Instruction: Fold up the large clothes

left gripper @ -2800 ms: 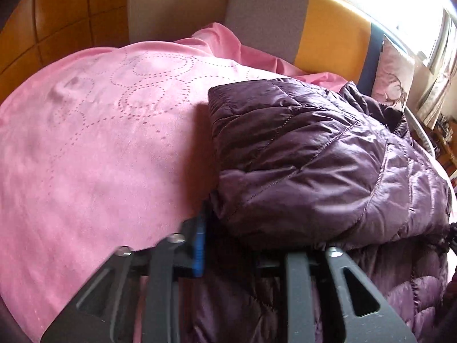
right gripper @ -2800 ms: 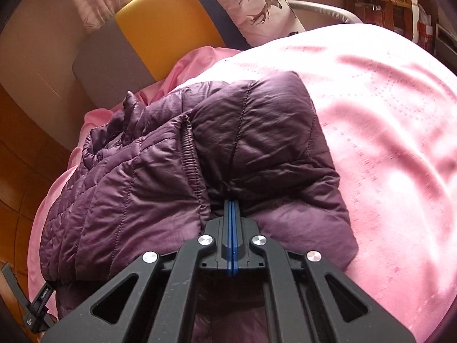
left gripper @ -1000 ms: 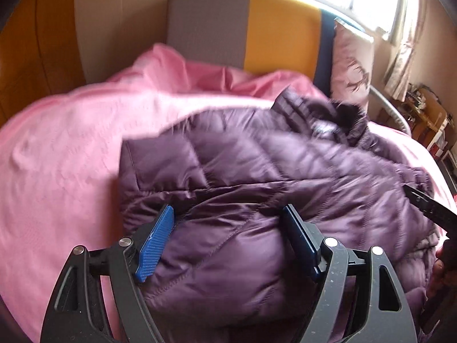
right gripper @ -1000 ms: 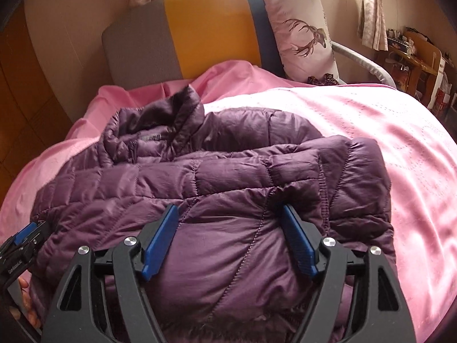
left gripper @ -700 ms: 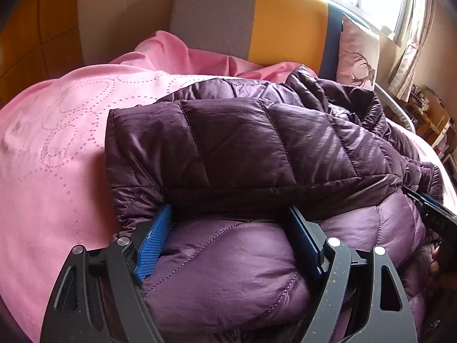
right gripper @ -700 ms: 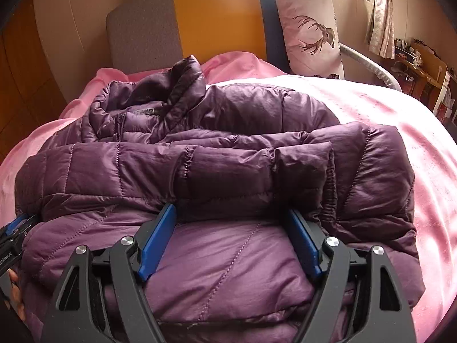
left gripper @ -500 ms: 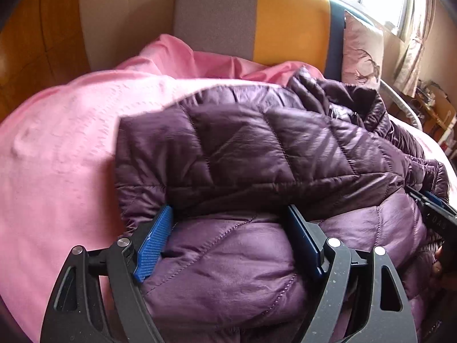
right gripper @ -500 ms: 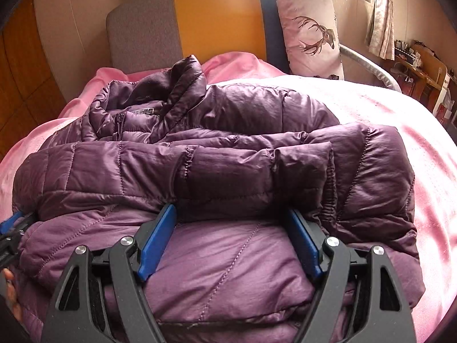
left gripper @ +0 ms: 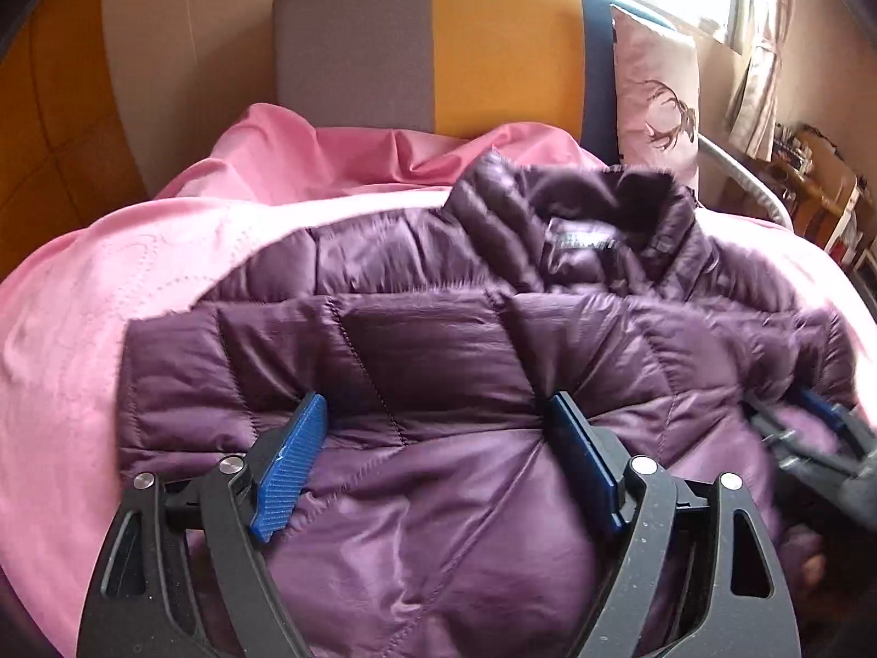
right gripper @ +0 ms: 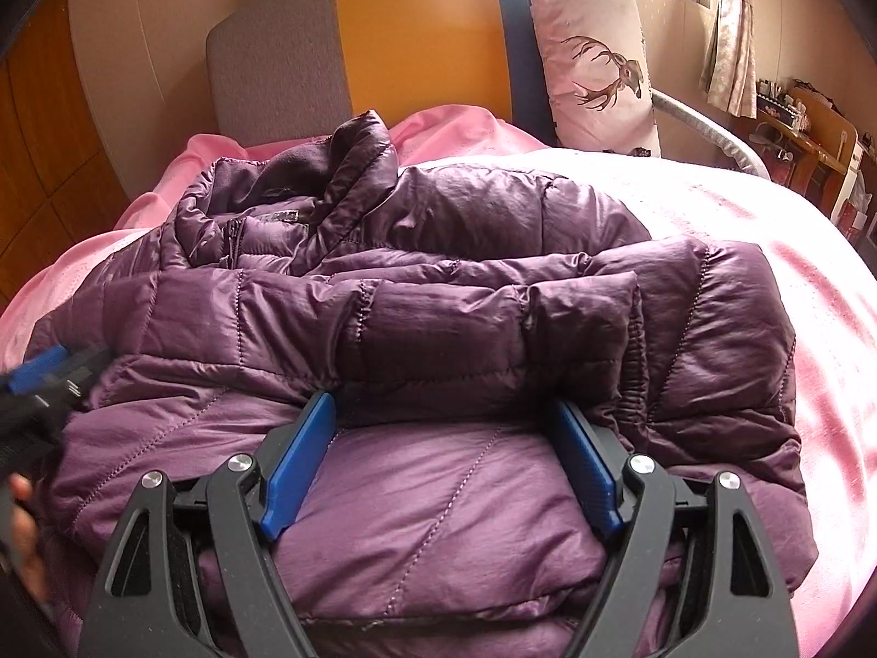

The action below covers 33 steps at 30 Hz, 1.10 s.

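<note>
A purple quilted down jacket (left gripper: 438, 362) lies folded on a pink bedspread (left gripper: 109, 285), collar toward the headboard; it also shows in the right wrist view (right gripper: 438, 329). My left gripper (left gripper: 438, 466) is open, its blue pads on either side of the puffy folded edge near the jacket's left end. My right gripper (right gripper: 444, 460) is open the same way over the jacket's right part. Each gripper shows at the edge of the other's view: the right gripper (left gripper: 811, 438) and the left gripper (right gripper: 49, 378).
A grey, yellow and blue headboard (right gripper: 416, 38) stands behind the bed. A pillow with a deer print (right gripper: 597, 66) leans on it at the right. Wooden furniture (right gripper: 806, 126) is at the far right, wood panelling (left gripper: 49, 126) at the left.
Both grippers were shut on the jacket 2.8 s ago and are open now. The left view has pulled back and turned right in the last half second, showing the collar; the right is nearly still.
</note>
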Available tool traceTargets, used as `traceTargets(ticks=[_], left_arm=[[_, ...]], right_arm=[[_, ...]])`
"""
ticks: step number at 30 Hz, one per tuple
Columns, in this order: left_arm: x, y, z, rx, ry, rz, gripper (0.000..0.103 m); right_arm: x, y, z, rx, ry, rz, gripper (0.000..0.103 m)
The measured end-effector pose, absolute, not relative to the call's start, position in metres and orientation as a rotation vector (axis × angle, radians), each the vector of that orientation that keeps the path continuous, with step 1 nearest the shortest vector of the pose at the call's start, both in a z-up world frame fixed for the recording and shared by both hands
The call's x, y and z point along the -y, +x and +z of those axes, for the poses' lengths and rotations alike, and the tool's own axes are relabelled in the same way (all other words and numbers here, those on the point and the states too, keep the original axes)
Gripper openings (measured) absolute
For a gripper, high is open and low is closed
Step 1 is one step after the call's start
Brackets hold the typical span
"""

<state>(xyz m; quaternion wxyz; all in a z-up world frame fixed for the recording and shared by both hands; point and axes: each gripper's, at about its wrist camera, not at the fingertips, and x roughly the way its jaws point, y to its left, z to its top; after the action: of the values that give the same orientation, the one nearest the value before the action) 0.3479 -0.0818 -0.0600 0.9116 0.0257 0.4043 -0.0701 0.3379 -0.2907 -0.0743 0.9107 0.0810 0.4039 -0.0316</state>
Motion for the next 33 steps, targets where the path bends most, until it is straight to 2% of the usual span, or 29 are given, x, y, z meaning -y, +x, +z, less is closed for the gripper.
traceTargets(ticks=[8,16,28,31,33], left_arm=[[0.078,0.338,-0.054,-0.837,0.050,-0.117,0.085],[0.062,0.258,-0.017,-0.716,0.065,-0.108,0.089],[0.028,0.176,-0.021,-0.730,-0.002,-0.077,0.089],[0.019,0.160,-0.027,-0.749,-0.020,-0.071,0.089],[0.015,0.150,-0.032,-0.760,-0.018,-0.066,0.089]], right_arm=[[0.291,0.339,-0.075,-0.831,0.166,-0.061,0.080],[0.291,0.339,-0.075,-0.830,0.168,-0.060,0.081],[0.288,0.341,-0.073,-0.841,0.138,-0.082,0.083],[0.286,0.341,-0.070,-0.848,0.124,-0.094,0.085],[0.283,0.339,-0.065,-0.851,0.105,-0.108,0.094]])
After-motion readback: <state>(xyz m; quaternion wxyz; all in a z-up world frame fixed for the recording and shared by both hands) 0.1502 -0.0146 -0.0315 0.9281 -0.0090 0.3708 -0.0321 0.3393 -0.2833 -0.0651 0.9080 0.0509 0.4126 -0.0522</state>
